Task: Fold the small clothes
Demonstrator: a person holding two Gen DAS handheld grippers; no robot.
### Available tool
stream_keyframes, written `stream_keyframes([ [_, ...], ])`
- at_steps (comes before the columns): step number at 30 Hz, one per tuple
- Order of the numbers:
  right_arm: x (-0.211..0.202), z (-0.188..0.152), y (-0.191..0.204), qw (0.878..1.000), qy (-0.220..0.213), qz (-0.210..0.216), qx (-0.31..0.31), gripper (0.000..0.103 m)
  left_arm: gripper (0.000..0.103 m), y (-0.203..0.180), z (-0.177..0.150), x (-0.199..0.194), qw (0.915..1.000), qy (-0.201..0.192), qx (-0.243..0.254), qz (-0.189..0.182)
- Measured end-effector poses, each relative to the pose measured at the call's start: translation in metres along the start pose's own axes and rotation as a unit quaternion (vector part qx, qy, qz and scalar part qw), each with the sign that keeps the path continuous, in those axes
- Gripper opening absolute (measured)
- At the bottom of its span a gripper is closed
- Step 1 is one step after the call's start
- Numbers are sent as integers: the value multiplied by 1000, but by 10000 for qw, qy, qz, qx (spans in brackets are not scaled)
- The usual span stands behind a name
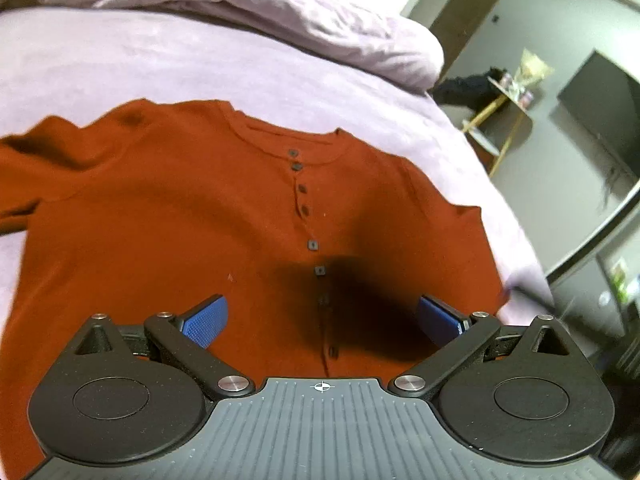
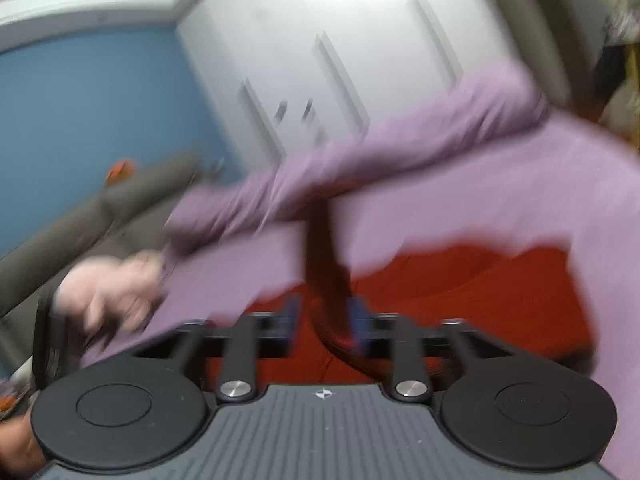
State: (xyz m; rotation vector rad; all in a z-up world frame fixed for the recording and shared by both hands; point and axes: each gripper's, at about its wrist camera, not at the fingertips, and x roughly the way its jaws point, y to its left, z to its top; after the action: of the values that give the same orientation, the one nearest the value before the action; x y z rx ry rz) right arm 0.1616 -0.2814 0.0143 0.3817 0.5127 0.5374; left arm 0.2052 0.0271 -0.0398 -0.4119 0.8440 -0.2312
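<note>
A rust-orange buttoned shirt (image 1: 200,220) lies spread face up on the lilac bed sheet (image 1: 120,60), collar toward the far side. My left gripper (image 1: 320,320) hovers over the shirt's lower button line, open, with its blue pads (image 1: 206,322) wide apart and nothing between them. The right wrist view is badly blurred. There the shirt (image 2: 480,288) shows as a red patch on the sheet. My right gripper (image 2: 326,316) has a dark red strip of cloth (image 2: 320,248) running up between its fingers. A gap shows beside the left pad, so the jaws stand open.
A bunched lilac duvet (image 1: 280,12) lies along the bed's far side. Past the bed's right edge stand a small wooden side table (image 1: 508,100) and a dark screen (image 1: 600,112). A person's hand (image 2: 108,292), a grey sofa (image 2: 100,216) and white wardrobe doors (image 2: 340,60) show in the right wrist view.
</note>
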Motion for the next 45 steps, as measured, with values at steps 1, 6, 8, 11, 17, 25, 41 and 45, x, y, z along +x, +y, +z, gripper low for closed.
stream_keyframes([
  [1,9,-11,-1,9996,195,-51,174,42,103,4,4,5,9999,25,-94,-28],
  [6,22,-53,-30,9895,710,-624,1090,42,90,33,9,31,9979,371,-539,-20],
  [8,14,-62,-45,9857,707,-850,1270,42,83,43,7,39,9957,484,-789,22],
  [11,0,-73,-67,9805,623,-996,1575,41,80,51,-1,45,9930,527,-1044,-188],
  [17,-3,-89,-79,9774,448,-943,1838,41,62,56,-4,50,9889,613,-1293,-402],
  [25,-7,-83,-67,9792,470,-1077,1657,41,6,31,12,54,9965,508,-602,-295],
  [41,11,-39,-65,9832,436,-1502,941,41,6,36,88,25,9770,-940,1101,1567],
  [45,49,-4,-67,9812,313,-1825,537,50,6,51,87,35,9787,-847,1022,1569],
])
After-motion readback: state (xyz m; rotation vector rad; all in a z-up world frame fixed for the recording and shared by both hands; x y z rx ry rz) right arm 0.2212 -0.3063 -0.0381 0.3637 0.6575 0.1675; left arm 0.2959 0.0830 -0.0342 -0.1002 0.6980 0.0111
